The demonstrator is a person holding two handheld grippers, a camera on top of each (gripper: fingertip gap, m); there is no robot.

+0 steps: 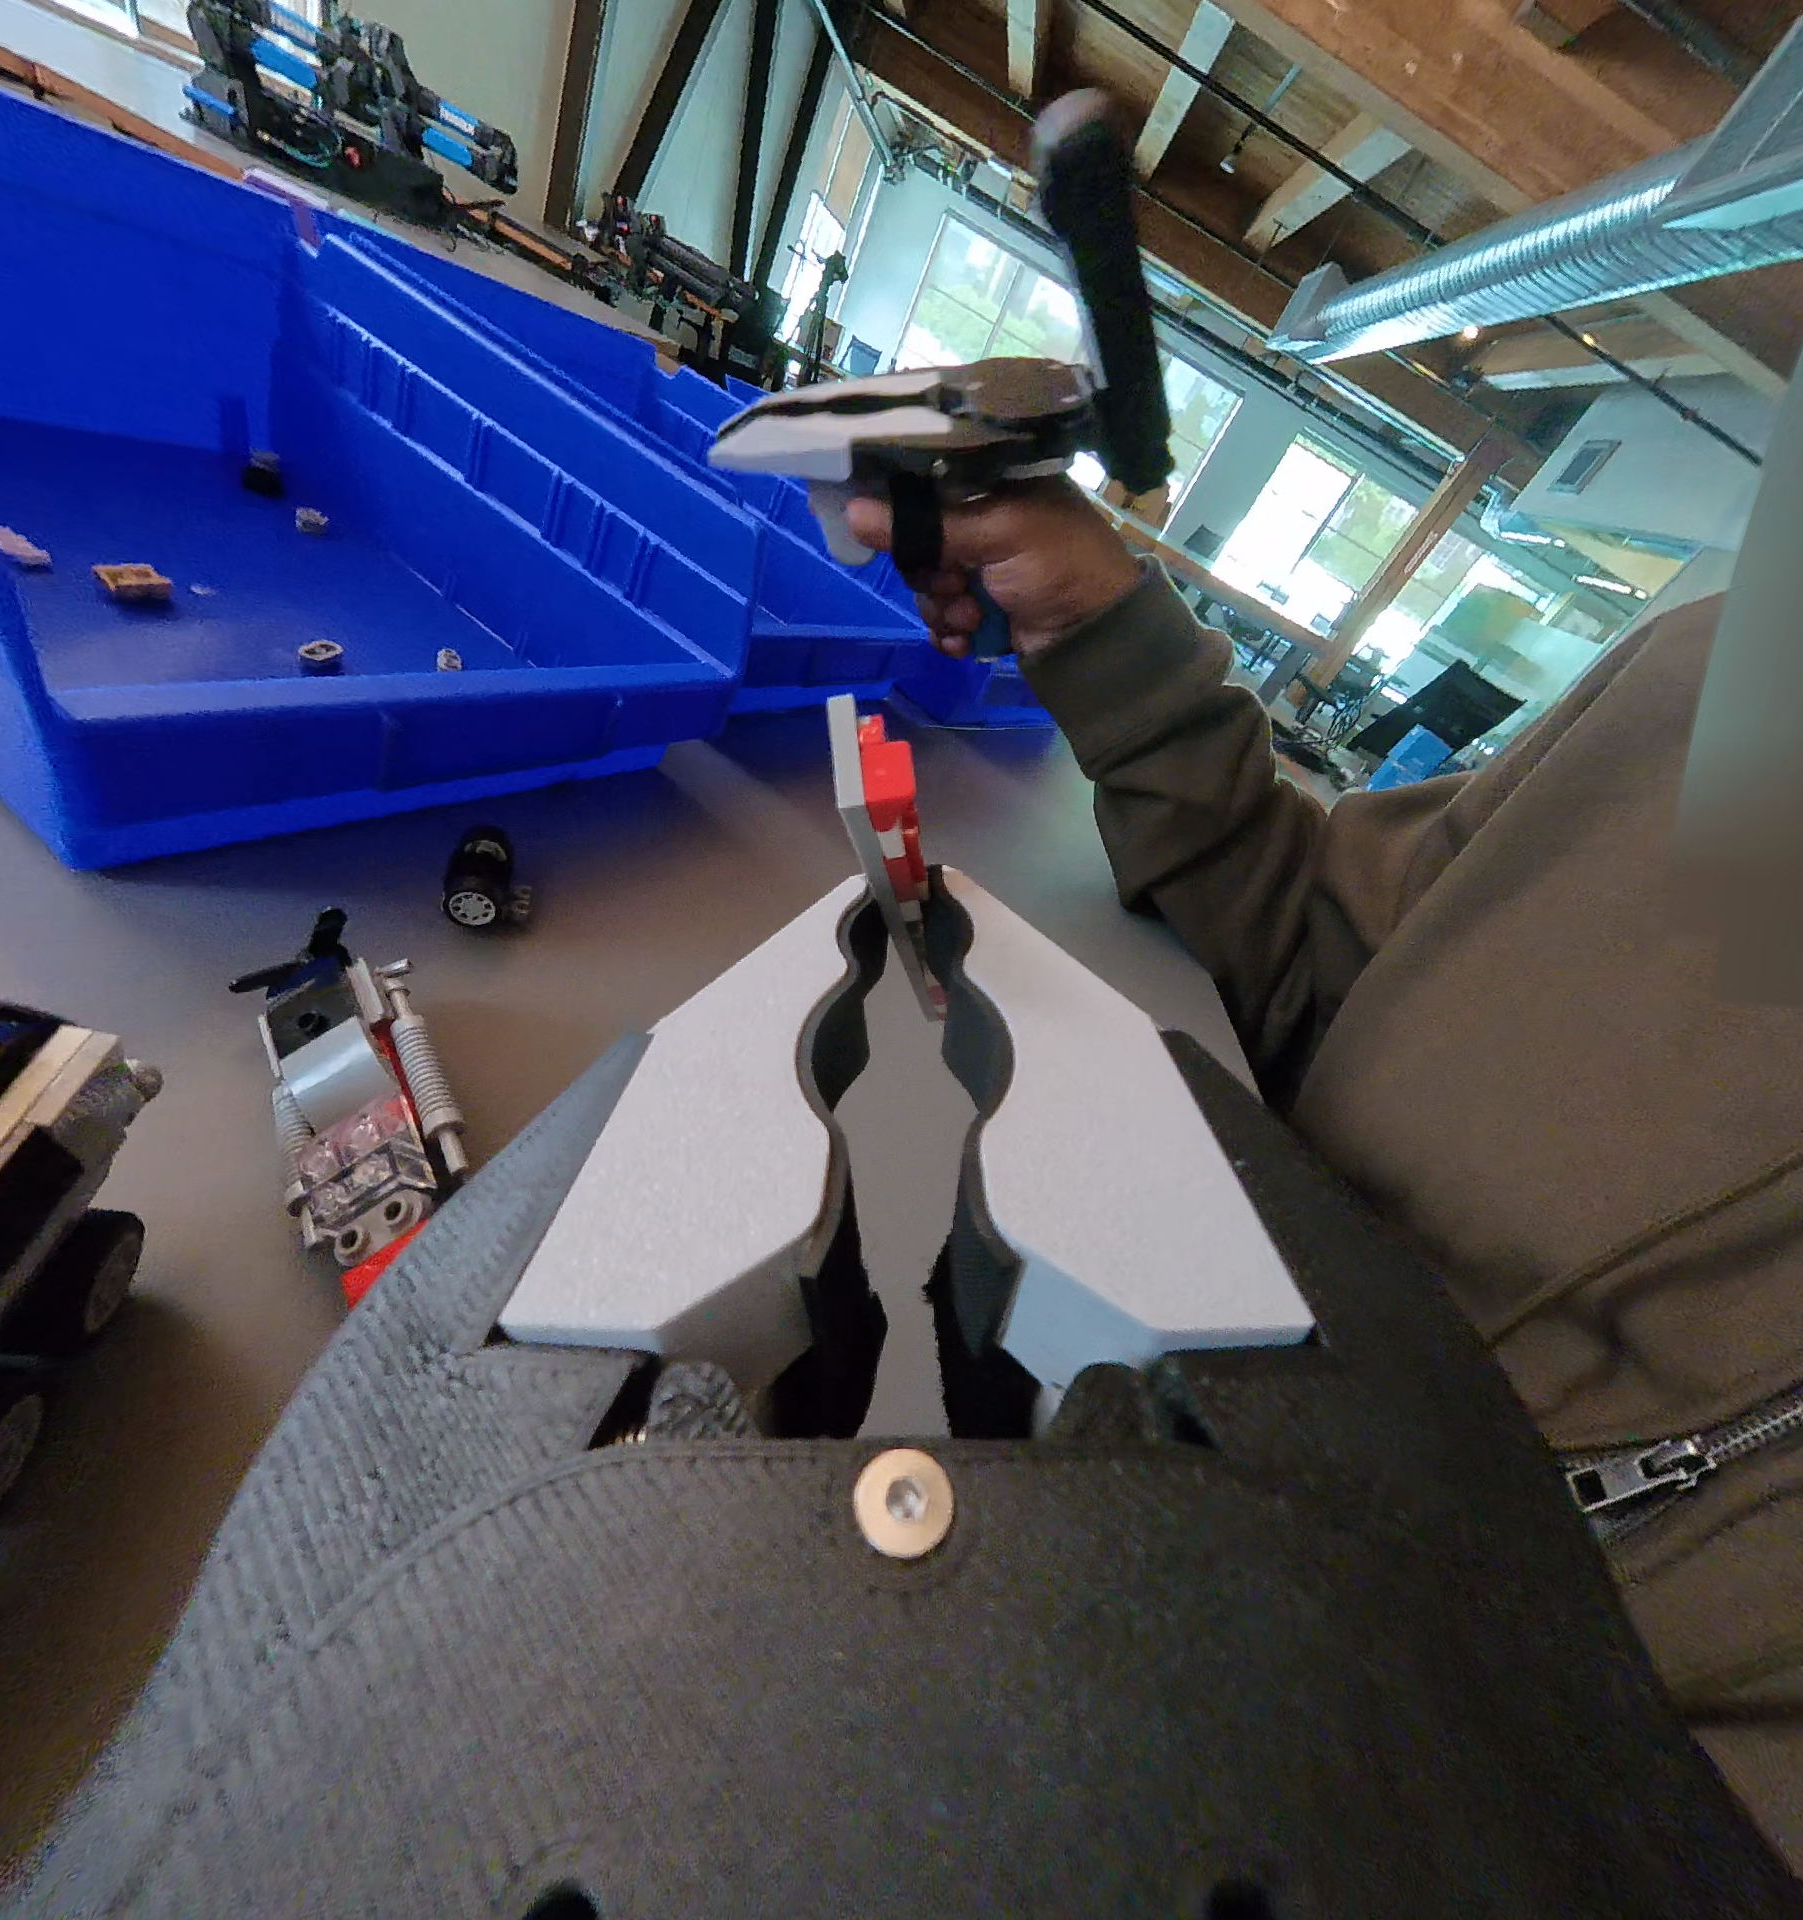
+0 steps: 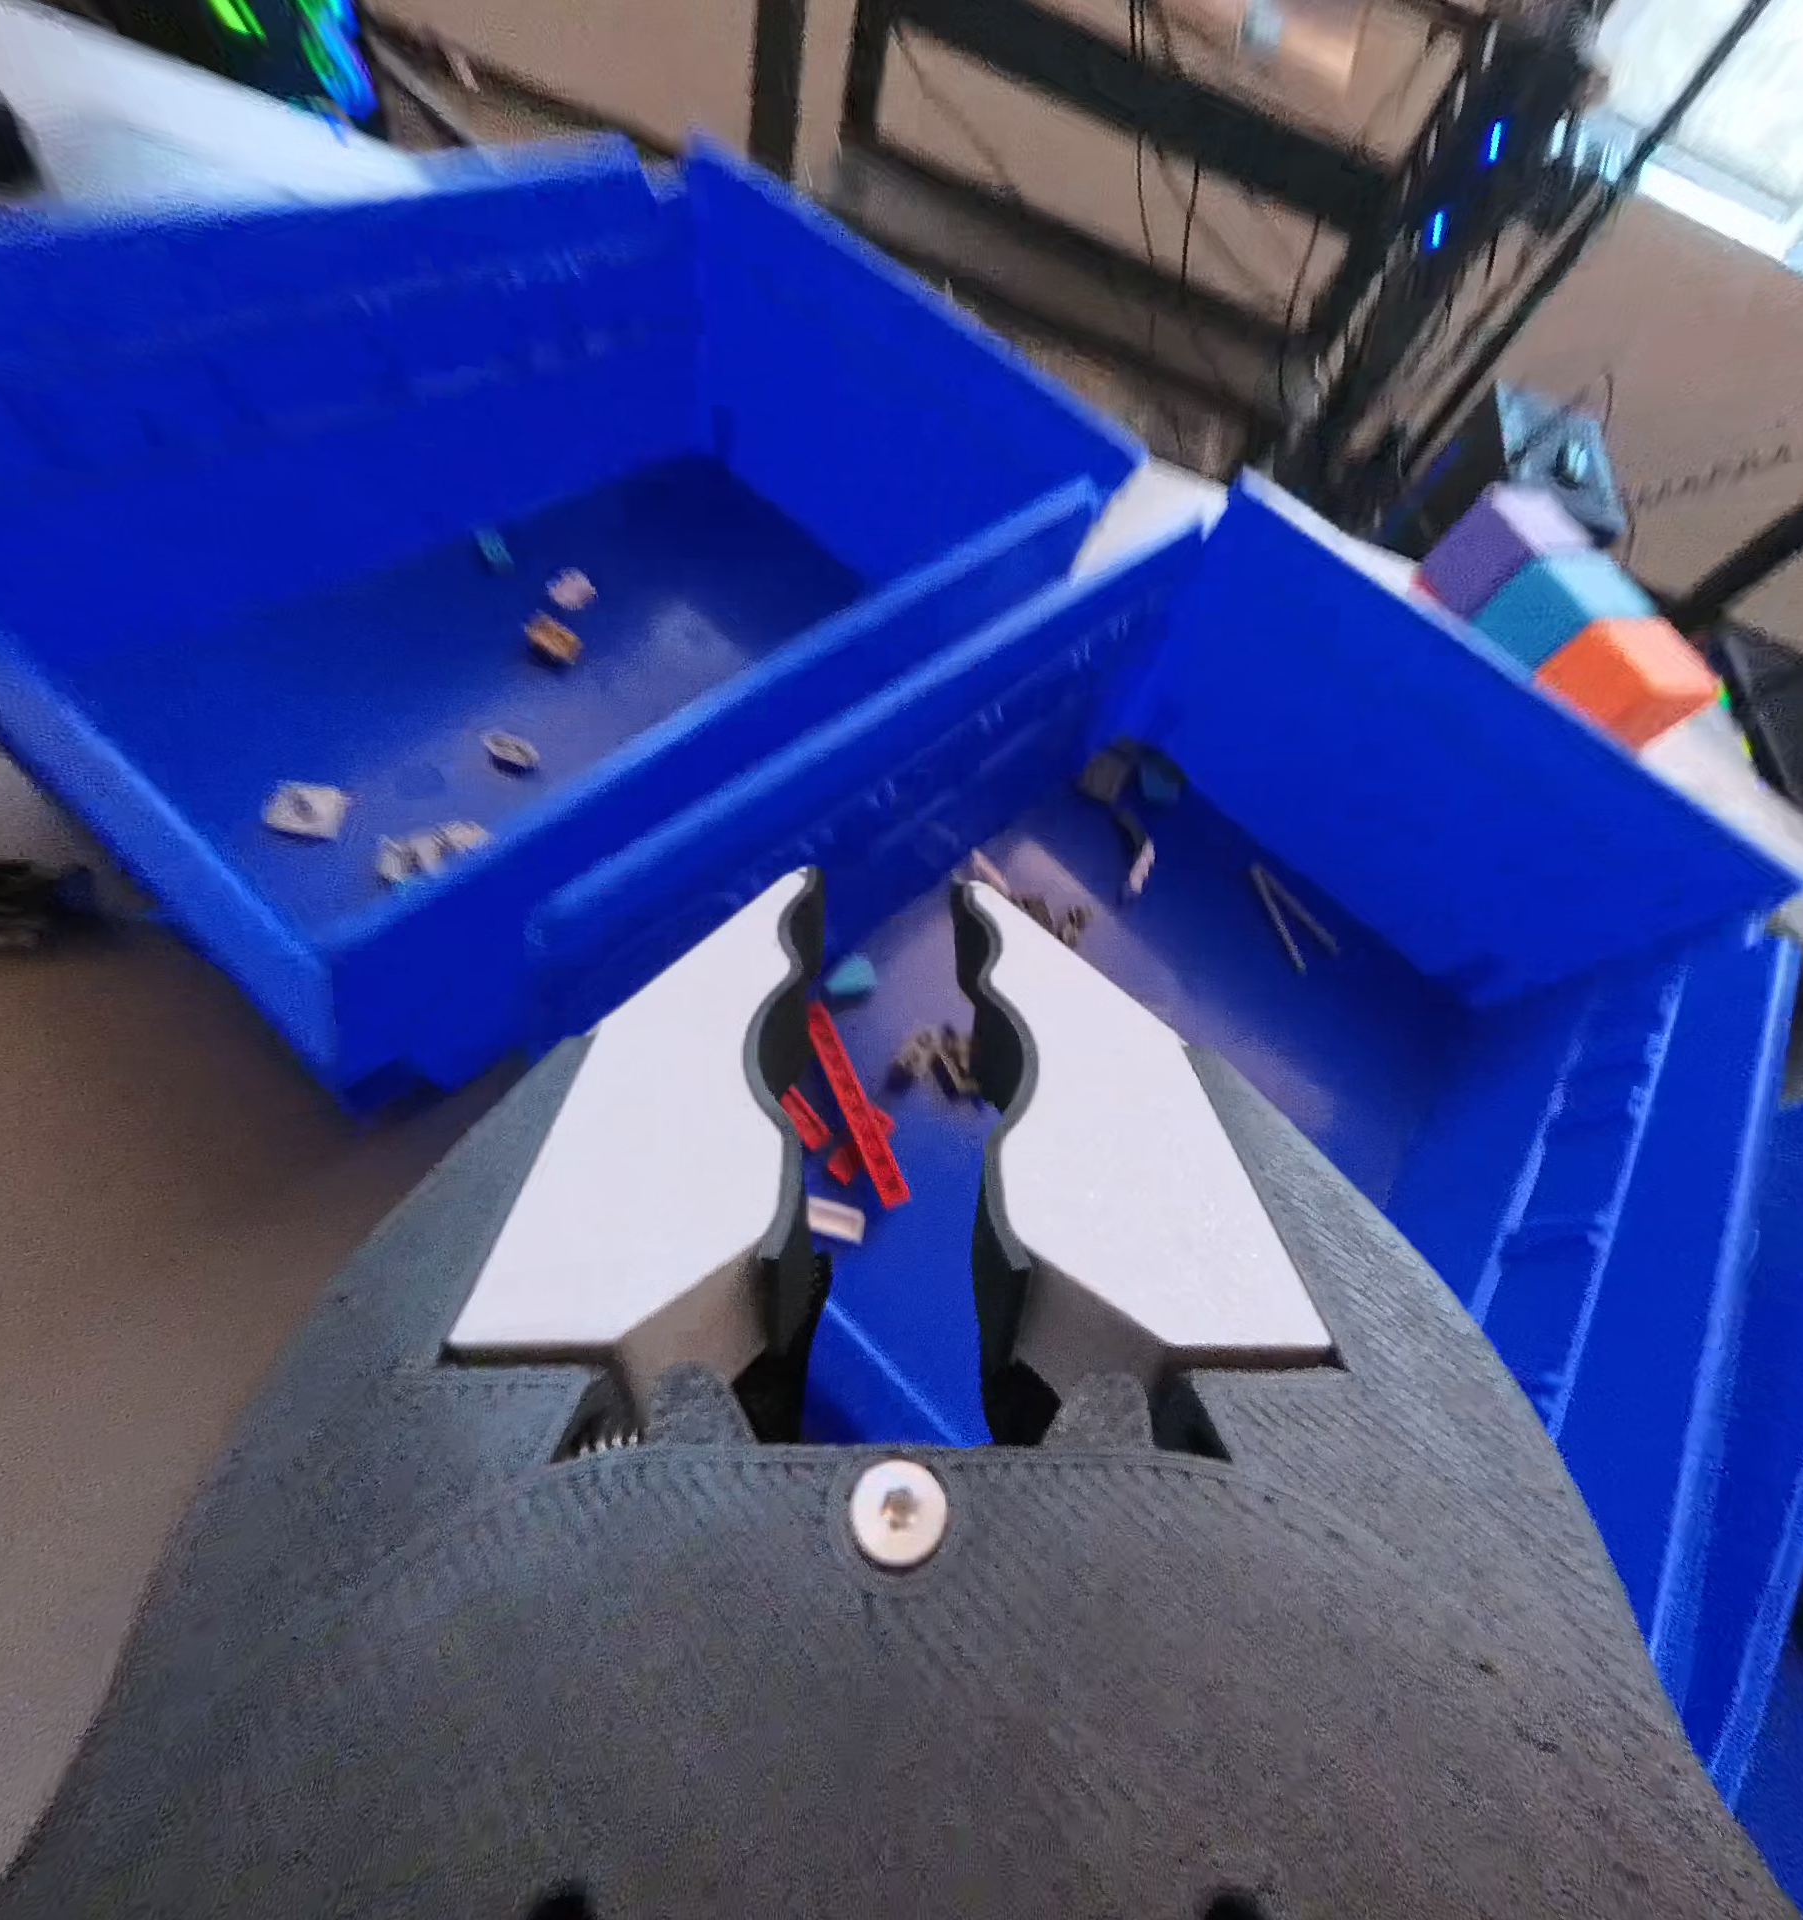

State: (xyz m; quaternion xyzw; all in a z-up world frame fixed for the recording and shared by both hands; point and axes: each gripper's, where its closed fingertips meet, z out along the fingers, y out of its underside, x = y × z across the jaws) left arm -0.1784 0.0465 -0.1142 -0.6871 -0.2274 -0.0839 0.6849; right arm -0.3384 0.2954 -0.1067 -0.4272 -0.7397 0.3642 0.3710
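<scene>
Two blue bins fill the space ahead of the right gripper, whose fingers stand apart with nothing between them. They hang over the nearer bin, where loose red strips and small grey bits lie on the floor below the gap. The farther bin, beyond the left fingertip, holds a few pale scattered pieces.

From the left wrist view the left gripper has its fingers clamped on a thin grey plate with red bricks stuck to one face. The plate stands nearly upright and juts well past the fingertips. Only its lower end is pinched, so the grip looks shallow. A sound way to work here would be to keep that plate steady and square, since a sideways push could lever it out.

On the counter to the left of those fingers lie a partly built brick model with springs and, farther off, a small black wheel pair.
</scene>
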